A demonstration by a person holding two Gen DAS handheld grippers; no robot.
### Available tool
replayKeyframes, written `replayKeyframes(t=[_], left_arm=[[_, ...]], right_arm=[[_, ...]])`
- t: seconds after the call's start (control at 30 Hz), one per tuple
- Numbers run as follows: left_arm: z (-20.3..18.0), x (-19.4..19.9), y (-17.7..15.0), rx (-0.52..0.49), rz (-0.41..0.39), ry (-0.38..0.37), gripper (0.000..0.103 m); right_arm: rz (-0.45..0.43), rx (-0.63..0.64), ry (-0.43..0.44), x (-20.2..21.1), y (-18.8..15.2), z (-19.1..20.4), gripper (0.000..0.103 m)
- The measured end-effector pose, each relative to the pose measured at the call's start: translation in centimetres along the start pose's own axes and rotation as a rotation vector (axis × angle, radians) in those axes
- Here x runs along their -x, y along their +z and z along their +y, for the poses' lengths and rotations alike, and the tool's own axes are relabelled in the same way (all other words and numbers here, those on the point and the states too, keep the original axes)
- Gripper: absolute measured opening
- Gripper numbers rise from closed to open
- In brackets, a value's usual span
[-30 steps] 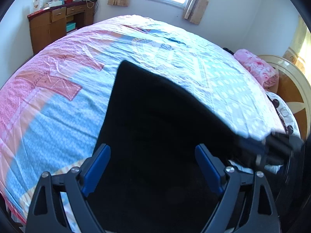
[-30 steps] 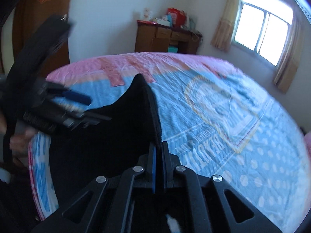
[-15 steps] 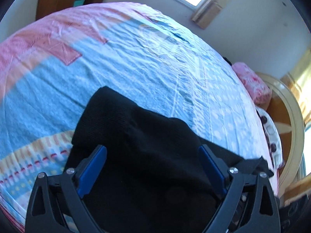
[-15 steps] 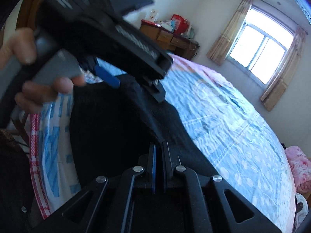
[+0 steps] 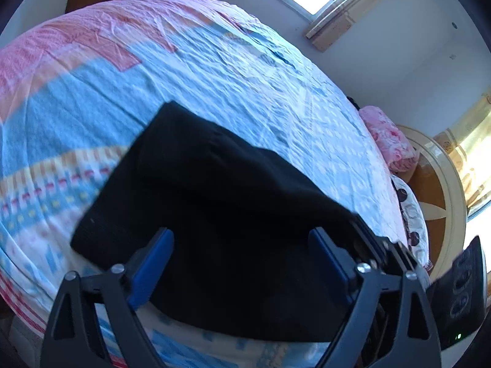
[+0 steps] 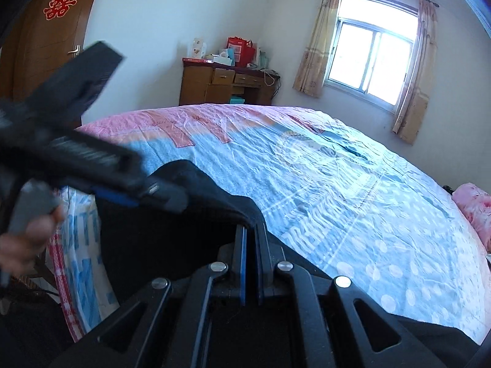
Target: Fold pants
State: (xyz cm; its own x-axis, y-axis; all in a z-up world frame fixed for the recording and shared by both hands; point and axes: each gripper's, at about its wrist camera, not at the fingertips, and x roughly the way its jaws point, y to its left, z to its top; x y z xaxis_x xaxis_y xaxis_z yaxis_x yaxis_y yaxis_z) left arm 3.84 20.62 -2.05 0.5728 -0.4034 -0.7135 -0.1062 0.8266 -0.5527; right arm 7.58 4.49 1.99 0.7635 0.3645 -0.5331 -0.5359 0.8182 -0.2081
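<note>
Right gripper (image 6: 251, 230) pinches the black pants (image 5: 233, 202); left gripper (image 5: 242, 263) hovers spread wide above them

The pants (image 5: 214, 220) are showing as a matt black cloth, thick and slightly fuzzy, swallowing the light with hardly any sheen. The bedspread (image 5: 214, 70) under them is looking like thin printed cotton, finely creased and catching daylight softly. The left gripper (image 5: 242, 263) is presenting matt black plastic arms with smooth blue pads (image 5: 153, 260) and small shiny metal screws. The right gripper (image 6: 251, 239) is showing the same matt black plastic and bright metal screw heads. The cabinet (image 6: 227, 84) by the wall is gleaming as varnished brown wood, and the curtains (image 6: 316, 52) are hanging as pale, matt fabric.
</note>
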Motion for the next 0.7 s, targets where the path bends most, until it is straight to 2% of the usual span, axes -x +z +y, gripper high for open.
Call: replayKeyframes(t=[0.1,0.23,0.27,0.37,0.5,0.53,0.63,0.67,0.7], left_arm=[[-0.5,-1.1,0.0,0.0,0.018,-0.004,0.092],[0.3,-2.2,1.1,0.121,0.016,-0.132,0.092],[0.5,-2.4,1.3,0.158,0.005,-0.17,0.092],[1.4,-2.6,2.0,0.245,-0.048,-0.194,0.092],[3.2,-2.0,3.1,0.372,-0.124,-0.27,0.092],[3.2,-1.9,3.3,0.381,-0.142,-0.267,0.092],[2.7,-2.1,4.4,0.334,-0.161,-0.191,0.092],[2.6,-2.2,4.5,0.326,-0.165,-0.184,0.087],[2.4,-2.3,4.5,0.314,-0.169,-0.177,0.069]], right_arm=[[-0.005,-0.004,0.0,-0.2,0.2,-0.2,0.005],[-0.015,-0.009,0.0,0.2,0.4,0.9,0.005],[-0.018,-0.011,-0.001,0.4,0.3,1.0,0.005],[-0.027,-0.014,-0.003,1.0,0.1,1.3,0.005],[-0.008,0.005,0.007,1.0,-0.4,1.8,0.005],[-0.005,0.02,0.001,1.0,-0.5,1.9,0.005],[0.0,0.057,-0.005,0.9,-0.7,2.8,0.005],[0.002,0.057,0.003,0.9,-0.7,3.0,0.005],[0.003,0.057,0.005,0.9,-0.8,3.1,0.005]])
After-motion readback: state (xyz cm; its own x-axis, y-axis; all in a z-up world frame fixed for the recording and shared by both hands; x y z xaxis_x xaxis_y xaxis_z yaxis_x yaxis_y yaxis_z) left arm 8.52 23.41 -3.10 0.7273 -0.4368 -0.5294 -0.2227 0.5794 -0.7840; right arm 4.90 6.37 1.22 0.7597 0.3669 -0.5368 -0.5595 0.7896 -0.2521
